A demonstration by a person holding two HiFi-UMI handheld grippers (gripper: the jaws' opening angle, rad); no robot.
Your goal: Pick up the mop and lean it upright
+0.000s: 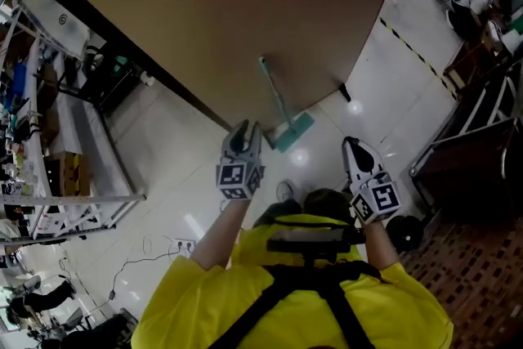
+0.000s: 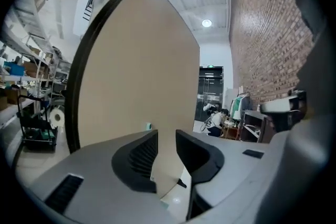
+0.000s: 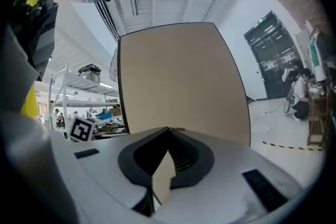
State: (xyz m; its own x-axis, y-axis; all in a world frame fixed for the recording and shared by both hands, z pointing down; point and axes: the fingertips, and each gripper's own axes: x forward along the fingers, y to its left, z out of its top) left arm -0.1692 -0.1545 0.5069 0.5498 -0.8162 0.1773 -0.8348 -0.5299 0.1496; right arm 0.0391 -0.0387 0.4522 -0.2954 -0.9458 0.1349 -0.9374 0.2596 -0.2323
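Note:
The mop (image 1: 275, 98) leans upright against a big brown panel (image 1: 212, 4), its teal head (image 1: 293, 132) resting on the white floor. My left gripper (image 1: 243, 129) hovers just left of the mop head, apart from it. Seen along its own jaws, the left gripper (image 2: 166, 136) stands open with only the panel showing in the gap; a small teal tip (image 2: 148, 126) peeks over the left jaw. My right gripper (image 1: 352, 144) hangs to the right of the mop, clear of it. In its own view the right gripper (image 3: 169, 129) has its tips meeting, with nothing held.
Metal shelving racks (image 1: 57, 176) line the left side and a dark cart (image 1: 474, 167) stands at the right. Yellow-black tape (image 1: 413, 49) and a loose cable (image 1: 131, 266) lie on the glossy floor. A crouching person (image 2: 215, 120) is far off by a doorway.

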